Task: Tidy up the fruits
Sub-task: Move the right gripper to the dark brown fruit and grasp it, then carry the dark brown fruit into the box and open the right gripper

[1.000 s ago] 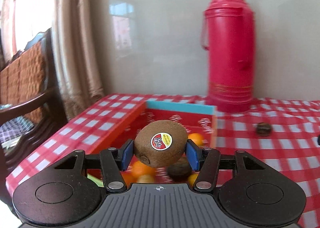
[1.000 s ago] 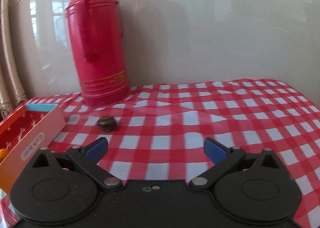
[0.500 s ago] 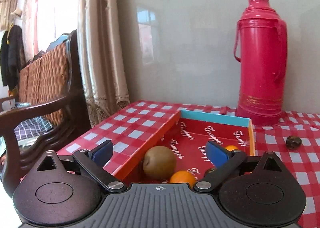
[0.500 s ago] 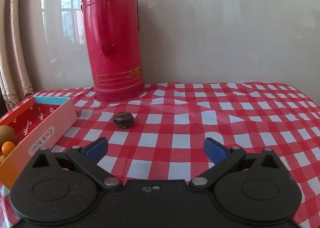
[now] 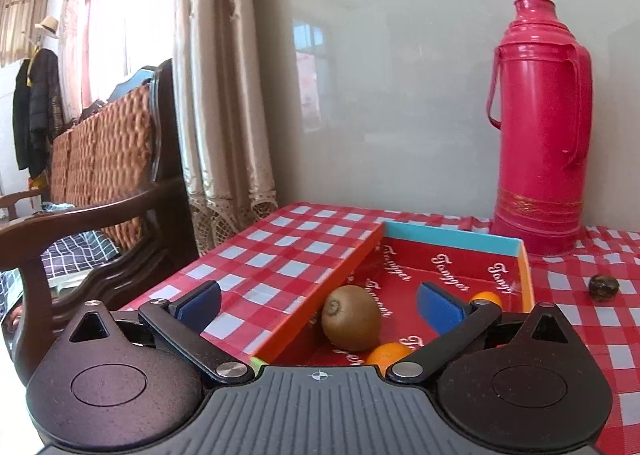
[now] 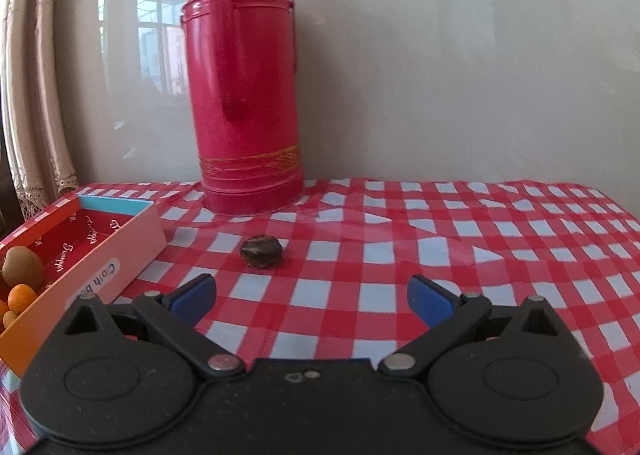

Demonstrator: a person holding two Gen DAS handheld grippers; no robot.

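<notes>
The kiwi (image 5: 351, 317) that sat between the left tool's (image 5: 318, 301) pads a second ago now lies in the red box (image 5: 454, 241), low centre of the left view, beside an orange (image 5: 387, 355); the jaws have just been opening and stand wide, empty. The right tool (image 6: 312, 297) is spread too, holding nothing. Its next target is probably the dark fruit (image 6: 262, 250) left of centre on the bench (image 6: 500, 239): centre both pads around it before closing.
</notes>
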